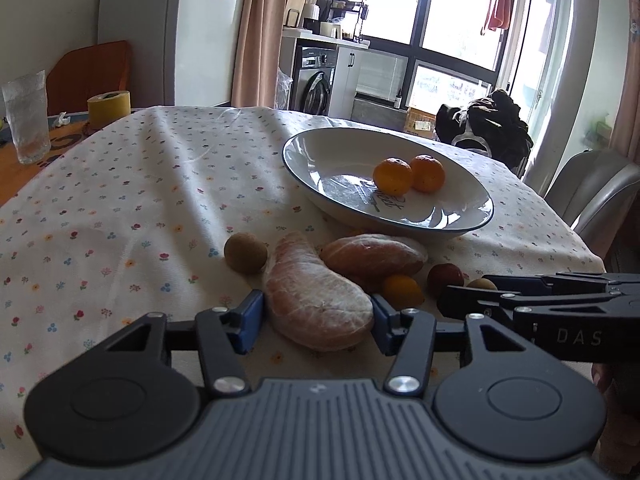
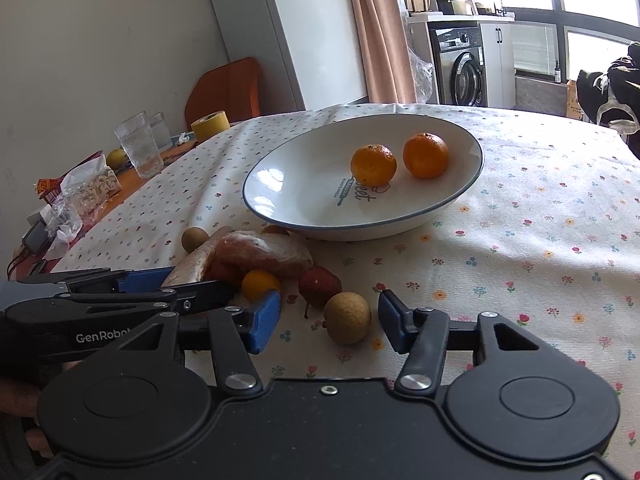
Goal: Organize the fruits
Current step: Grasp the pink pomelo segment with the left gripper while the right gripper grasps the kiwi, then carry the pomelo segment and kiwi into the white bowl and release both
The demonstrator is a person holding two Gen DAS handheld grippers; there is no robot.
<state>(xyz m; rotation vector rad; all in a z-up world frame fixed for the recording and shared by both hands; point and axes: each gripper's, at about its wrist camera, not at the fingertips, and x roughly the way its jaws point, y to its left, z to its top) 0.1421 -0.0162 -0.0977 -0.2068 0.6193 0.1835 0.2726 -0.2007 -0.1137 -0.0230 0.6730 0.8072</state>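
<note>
Left tongs (image 1: 318,322): pads set on either flank of the near pomelo wedge (image 1: 318,300), touching or nearly so; firm clamping cannot be confirmed. Wedge long axis: running away from the tongs, tilted left, broad end nearest. Directly behind: second wedge (image 1: 374,256), lying crosswise and touching the first. Left of the pile: brown longan (image 1: 245,252); right of it: kumquat (image 1: 402,290) just beside the right pad, then lychee (image 1: 445,276). Plate (image 1: 304,148): beyond the pile, slightly right, near rim overhanging the far wedge; two mandarins (image 1: 408,174) at its right half, left half bare. Advised path: lift clear of the rim, then forward. Right tongs (image 2: 330,322): released, jaws wide, second longan (image 2: 347,317) lying between the pads, untouched. Table edge near on the right; open cloth to the left.
</note>
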